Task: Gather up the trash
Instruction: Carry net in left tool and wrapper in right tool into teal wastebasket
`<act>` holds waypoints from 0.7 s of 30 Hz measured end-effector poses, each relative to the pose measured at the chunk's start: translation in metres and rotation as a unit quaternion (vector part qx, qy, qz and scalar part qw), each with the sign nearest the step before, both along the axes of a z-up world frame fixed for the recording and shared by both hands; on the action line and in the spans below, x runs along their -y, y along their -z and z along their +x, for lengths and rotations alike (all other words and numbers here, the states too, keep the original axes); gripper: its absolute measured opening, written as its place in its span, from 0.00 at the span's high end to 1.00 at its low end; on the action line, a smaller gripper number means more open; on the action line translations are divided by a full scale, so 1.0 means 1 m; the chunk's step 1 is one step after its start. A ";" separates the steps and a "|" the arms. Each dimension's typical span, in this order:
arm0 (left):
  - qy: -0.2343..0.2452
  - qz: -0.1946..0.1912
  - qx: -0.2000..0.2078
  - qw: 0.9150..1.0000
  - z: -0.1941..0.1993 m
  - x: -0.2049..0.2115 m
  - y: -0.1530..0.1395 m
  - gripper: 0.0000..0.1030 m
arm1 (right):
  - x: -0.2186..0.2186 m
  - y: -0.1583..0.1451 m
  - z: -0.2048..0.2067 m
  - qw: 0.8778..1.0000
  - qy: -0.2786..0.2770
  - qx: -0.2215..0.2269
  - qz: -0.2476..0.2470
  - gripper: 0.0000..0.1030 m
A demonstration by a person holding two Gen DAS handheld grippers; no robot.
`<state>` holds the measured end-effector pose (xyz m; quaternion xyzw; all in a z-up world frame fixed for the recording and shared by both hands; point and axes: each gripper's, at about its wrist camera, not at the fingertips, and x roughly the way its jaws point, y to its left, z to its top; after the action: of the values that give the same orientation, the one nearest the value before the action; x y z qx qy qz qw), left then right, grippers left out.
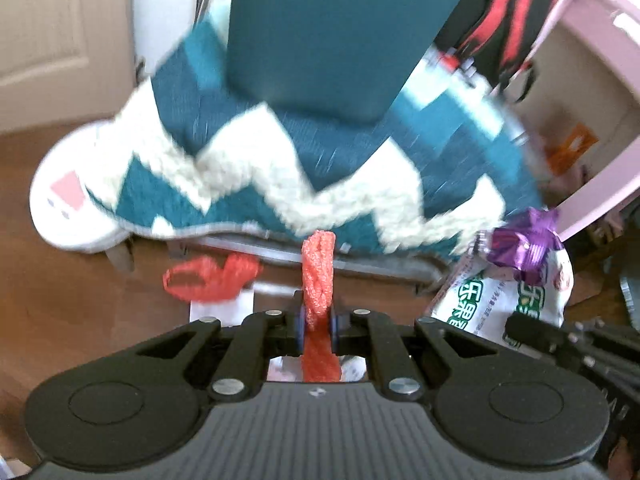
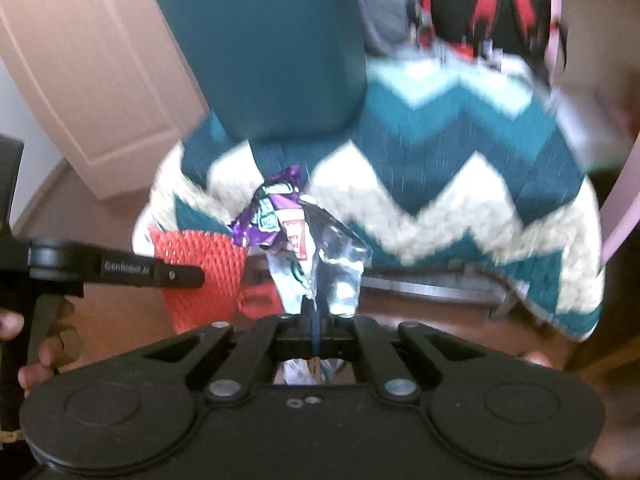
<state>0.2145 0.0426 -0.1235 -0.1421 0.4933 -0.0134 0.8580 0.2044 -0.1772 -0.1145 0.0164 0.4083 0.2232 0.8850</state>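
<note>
Wooden flooring [image 1: 80, 272] and a pale panelled door [image 2: 92, 92] frame a cluttered corner of a room, seen from two hand-held grippers pointing at a chair. Starting at the fingers: the left gripper [image 1: 318, 320] has its jaws closed narrowly on a strip of orange-red foam netting [image 1: 318, 276], the kind wrapped around fruit, which stands up between the blue pads; pinching it at the middle probably keeps the floppy mesh from slipping out. The right gripper [image 2: 316, 320] is closed tight on the lower edge of a bundle of wrappers [image 2: 312, 248]: a clear and white plastic bag with a crumpled purple foil wrapper [image 2: 272, 212] perched on top, so several scraps seem to be carried as one load. Green Chinese characters are printed on the white bag, seen best from the left camera, but blur keeps them from being read with certainty; the side of the left tool shows small lettering that looks like "GenRobot.AI". Further out, another loop of red netting [image 1: 208, 276] lies on the floor beside white paper [image 1: 222, 304]. Beyond hangs a teal and cream zigzag blanket [image 1: 280, 168] draped over the teal chair [image 1: 320, 32], with a black and red backpack [image 2: 492, 4] and a pink shelf unit [image 1: 592, 92] behind.
</note>
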 end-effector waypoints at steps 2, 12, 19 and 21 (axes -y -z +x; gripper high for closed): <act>0.005 0.004 0.027 1.000 -0.006 0.001 -0.029 0.89 | 0.000 -0.030 -0.006 0.999 -0.005 0.034 0.000 0.99; 0.020 0.024 0.127 0.991 -0.008 0.004 -0.148 0.89 | -0.007 -0.143 -0.006 0.988 -0.015 0.155 0.003 0.99; 0.024 0.044 0.204 0.978 0.024 -0.001 -0.249 0.89 | -0.017 -0.226 0.025 0.971 -0.011 0.236 0.024 0.99; 0.031 0.056 0.220 0.973 0.038 0.001 -0.276 0.89 | -0.025 -0.247 0.038 0.966 -0.011 0.258 0.025 0.99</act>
<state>0.2524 0.0414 0.1525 -0.0722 0.2961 -0.0432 0.9514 0.2426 -0.1523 0.1323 -0.0246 0.1602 0.2397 0.9572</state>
